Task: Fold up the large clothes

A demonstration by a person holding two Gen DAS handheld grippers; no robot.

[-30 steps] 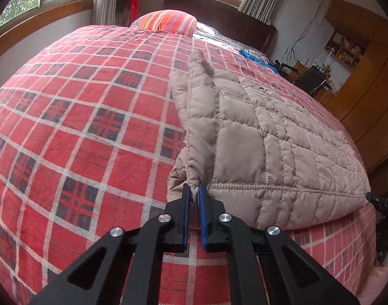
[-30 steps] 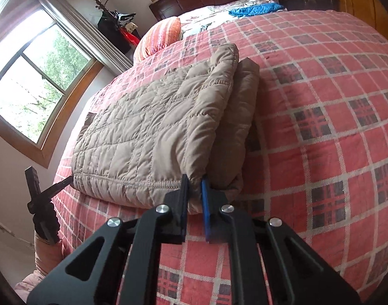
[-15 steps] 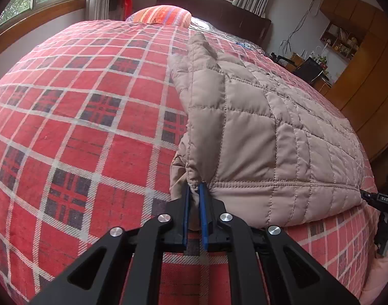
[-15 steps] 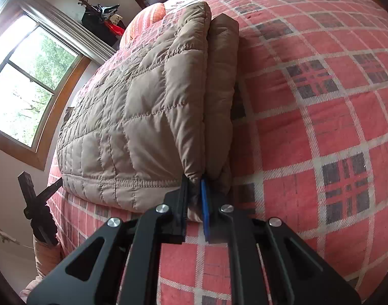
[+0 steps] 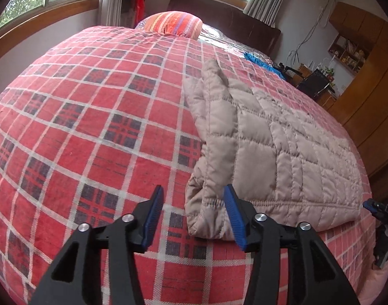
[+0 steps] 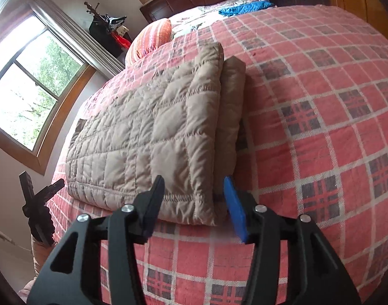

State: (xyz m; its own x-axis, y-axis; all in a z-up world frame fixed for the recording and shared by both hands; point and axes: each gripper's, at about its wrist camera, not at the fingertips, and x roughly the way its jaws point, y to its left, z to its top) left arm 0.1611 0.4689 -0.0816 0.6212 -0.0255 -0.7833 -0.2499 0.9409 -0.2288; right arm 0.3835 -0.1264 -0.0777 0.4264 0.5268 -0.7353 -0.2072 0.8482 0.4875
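Note:
A beige quilted jacket [image 5: 275,152] lies folded flat on the red plaid bedspread [image 5: 92,117], its near hem close to the bed's front edge. My left gripper [image 5: 194,216] stands open just short of the jacket's near left corner, holding nothing. In the right wrist view the same jacket [image 6: 153,137] shows its stacked layers, and my right gripper [image 6: 194,203] is open at the near right corner with the hem between its spread fingers but not pinched. The other gripper [image 6: 38,203] shows at the left edge there.
A striped orange pillow [image 5: 173,23] and a blue cloth [image 5: 260,61] lie near the dark headboard [image 5: 227,17]. Windows [image 6: 28,86] line the left wall. Wooden cabinets [image 5: 372,76] and a cluttered desk stand at the right. Bedspread [image 6: 321,117] stretches wide on either side of the jacket.
Both grippers were shut on the jacket's near corners and have opened, letting go. The jacket has dropped back flat on the bed, and both grippers have drawn slightly back.

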